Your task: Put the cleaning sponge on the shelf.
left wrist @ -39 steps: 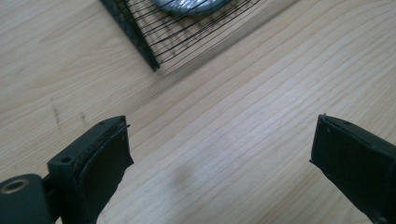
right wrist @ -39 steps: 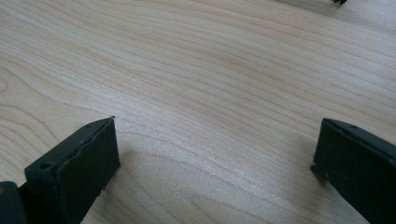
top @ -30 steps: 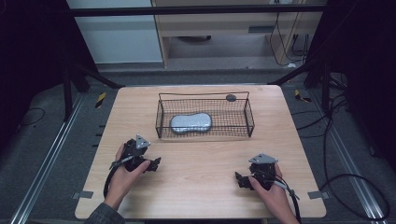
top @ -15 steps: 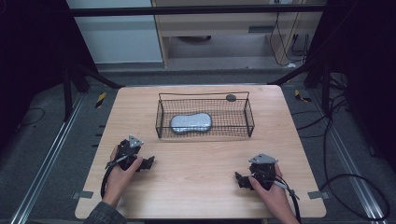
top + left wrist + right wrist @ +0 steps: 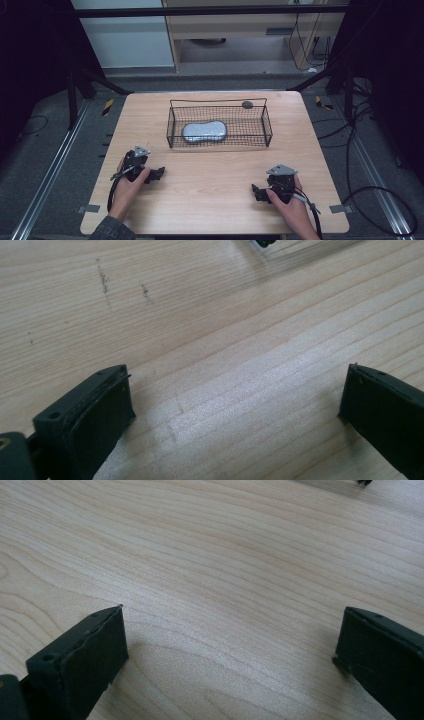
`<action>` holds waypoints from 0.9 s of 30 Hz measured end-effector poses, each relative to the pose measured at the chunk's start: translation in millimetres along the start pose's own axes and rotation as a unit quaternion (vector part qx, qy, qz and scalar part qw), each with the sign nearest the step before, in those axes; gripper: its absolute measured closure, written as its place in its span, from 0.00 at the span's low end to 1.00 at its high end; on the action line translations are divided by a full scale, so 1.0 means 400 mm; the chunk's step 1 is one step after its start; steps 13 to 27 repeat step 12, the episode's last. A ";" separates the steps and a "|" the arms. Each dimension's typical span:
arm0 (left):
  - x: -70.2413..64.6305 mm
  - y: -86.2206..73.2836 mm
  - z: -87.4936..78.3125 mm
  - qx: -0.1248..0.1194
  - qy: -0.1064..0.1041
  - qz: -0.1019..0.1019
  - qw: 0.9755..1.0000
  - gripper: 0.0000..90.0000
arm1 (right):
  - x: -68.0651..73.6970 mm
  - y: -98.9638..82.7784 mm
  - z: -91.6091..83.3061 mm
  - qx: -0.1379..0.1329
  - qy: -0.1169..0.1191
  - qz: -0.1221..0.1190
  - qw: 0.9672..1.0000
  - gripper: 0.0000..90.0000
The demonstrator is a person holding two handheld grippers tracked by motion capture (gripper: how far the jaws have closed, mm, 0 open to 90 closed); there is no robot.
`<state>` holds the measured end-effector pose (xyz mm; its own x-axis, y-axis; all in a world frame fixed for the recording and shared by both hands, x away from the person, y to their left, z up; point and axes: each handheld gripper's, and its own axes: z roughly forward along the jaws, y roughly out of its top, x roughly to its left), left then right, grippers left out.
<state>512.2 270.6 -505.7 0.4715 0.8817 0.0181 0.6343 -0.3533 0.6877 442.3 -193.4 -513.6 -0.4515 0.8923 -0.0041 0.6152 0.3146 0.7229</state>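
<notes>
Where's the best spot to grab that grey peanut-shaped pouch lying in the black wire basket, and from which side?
Probably the narrow waist of the grey peanut-shaped pouch, coming straight down from above. It lies flat on the floor of the black wire basket, whose walls block any sideways approach, and the pinched middle looks the easiest part for open jaws to span. The left gripper is nearer to it.

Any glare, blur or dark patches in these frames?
High view: table evenly lit, surroundings nearly black, basket mesh soft. Left gripper view: a pale sheen on the wood between the open tongs, far edge blurred. Right gripper view: soft shadows beside the tongs.
</notes>
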 end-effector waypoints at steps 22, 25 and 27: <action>-0.002 -0.008 0.002 -0.017 0.001 -0.002 1.000 0.00 | -0.006 0.001 0.001 -0.001 -0.006 0.003 1.000 0.00; -0.002 -0.008 0.002 -0.017 0.001 -0.002 1.000 0.00 | -0.006 0.001 0.001 -0.001 -0.006 0.003 1.000 0.00; -0.002 -0.008 0.002 -0.017 0.001 -0.002 1.000 0.00 | -0.006 0.001 0.001 -0.001 -0.006 0.003 1.000 0.00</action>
